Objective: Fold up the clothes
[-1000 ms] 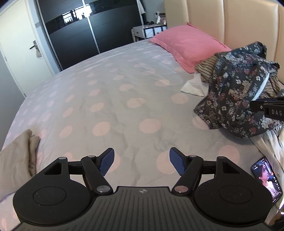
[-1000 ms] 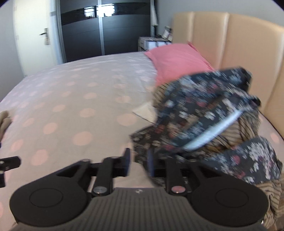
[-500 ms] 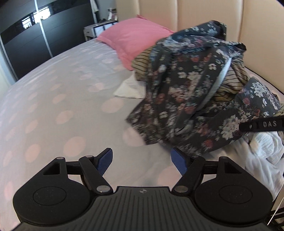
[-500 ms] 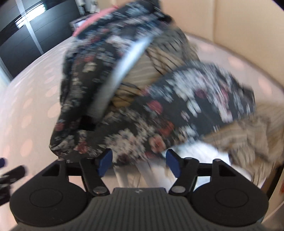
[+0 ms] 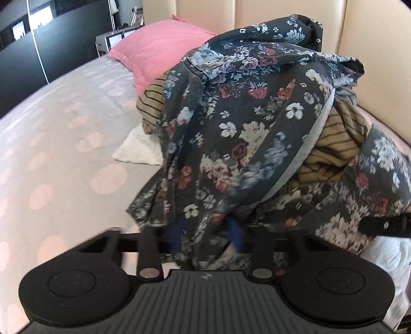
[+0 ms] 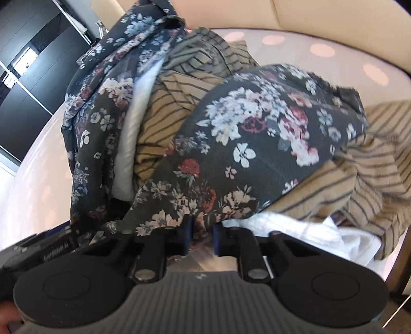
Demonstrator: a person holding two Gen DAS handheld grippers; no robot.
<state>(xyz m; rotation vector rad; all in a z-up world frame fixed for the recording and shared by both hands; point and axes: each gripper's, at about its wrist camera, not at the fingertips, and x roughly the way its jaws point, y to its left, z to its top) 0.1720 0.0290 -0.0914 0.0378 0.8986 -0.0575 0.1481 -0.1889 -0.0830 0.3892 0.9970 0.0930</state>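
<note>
A dark floral garment [image 5: 244,115] lies draped over a heap of clothes at the head of the bed. In the left wrist view my left gripper [image 5: 205,236] has its jaws closing on the garment's lower hem, and fabric fills the gap between the blue pads. Seen from the right wrist, another fold of the floral garment [image 6: 257,133] hangs into my right gripper [image 6: 202,239]. Its jaws are closing too, with cloth pinched in the narrow gap. A tan striped garment [image 6: 167,108] and a white one [image 6: 308,231] lie under the floral one.
A pink pillow [image 5: 159,48] rests against the beige padded headboard [image 5: 282,10]. The dotted bed sheet [image 5: 64,128] spreads out to the left. A white cloth [image 5: 138,151] pokes out beside the heap. A dark wardrobe [image 5: 51,38] stands beyond the bed.
Both grippers moved in and down to the clothes heap. Their jaws went from wide open to closed around the floral fabric; the right gripper also rolled.
</note>
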